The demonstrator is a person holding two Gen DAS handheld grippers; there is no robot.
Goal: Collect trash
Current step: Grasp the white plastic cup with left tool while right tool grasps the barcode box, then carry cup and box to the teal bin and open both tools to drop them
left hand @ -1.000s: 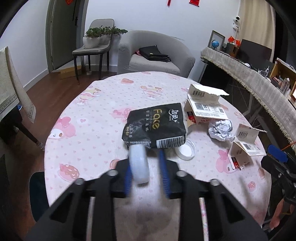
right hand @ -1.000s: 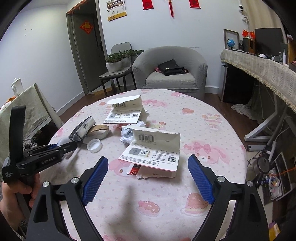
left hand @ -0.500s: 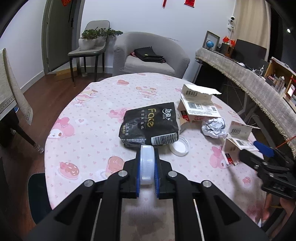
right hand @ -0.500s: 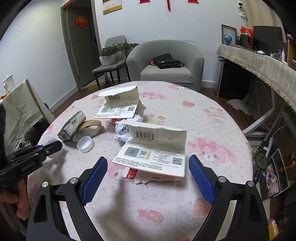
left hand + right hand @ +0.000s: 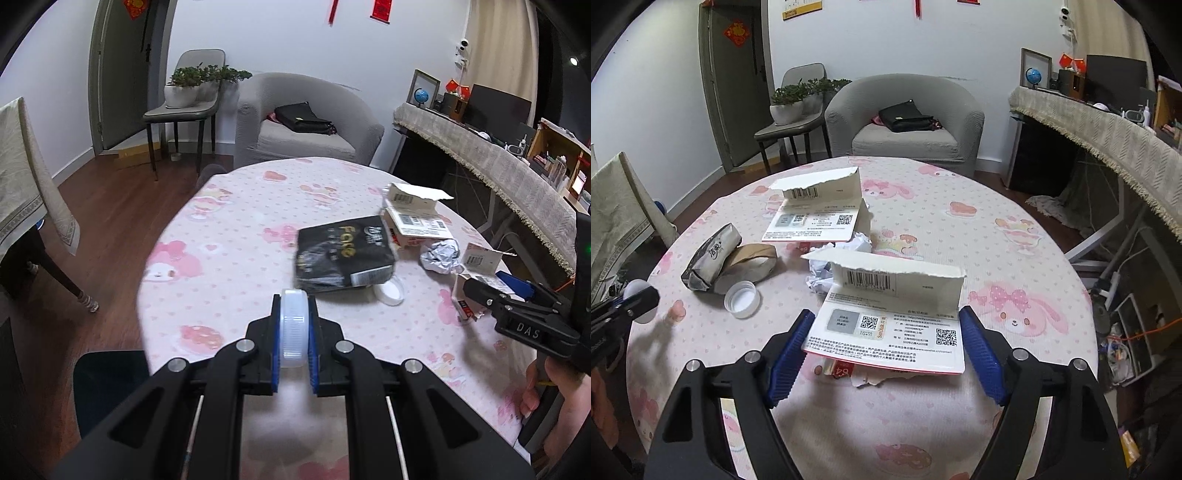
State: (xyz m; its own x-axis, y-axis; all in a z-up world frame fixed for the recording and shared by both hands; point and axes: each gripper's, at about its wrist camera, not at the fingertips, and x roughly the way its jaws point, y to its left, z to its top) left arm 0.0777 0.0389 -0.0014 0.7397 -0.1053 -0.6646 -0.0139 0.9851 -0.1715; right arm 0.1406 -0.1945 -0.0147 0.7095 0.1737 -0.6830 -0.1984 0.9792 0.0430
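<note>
My left gripper (image 5: 293, 306) is shut on a white ribbed plastic cap (image 5: 293, 332), held on edge above the near rim of the pink table (image 5: 229, 236). A torn white cardboard package (image 5: 886, 325) with barcodes lies flat between the blue pads of my right gripper (image 5: 886, 314). Its jaws are closing, with the pads just beside the package's edges. On the table also lie a black tissue pack (image 5: 343, 254), a second white cap (image 5: 740, 299), a crumpled paper ball (image 5: 441, 254) and another torn package (image 5: 816, 214).
A brown paper wad (image 5: 753, 258) rests against the tissue pack. Beyond the table stand a grey armchair (image 5: 905, 125) with a black bag and a chair with potted plants (image 5: 192, 92). A cloth-covered desk (image 5: 480, 162) runs along the right; a draped chair (image 5: 26, 177) stands left.
The left jaws closed on the white cap and carried it left, away from the tissue pack. The right gripper advanced over the near package and its jaws narrowed around it.
</note>
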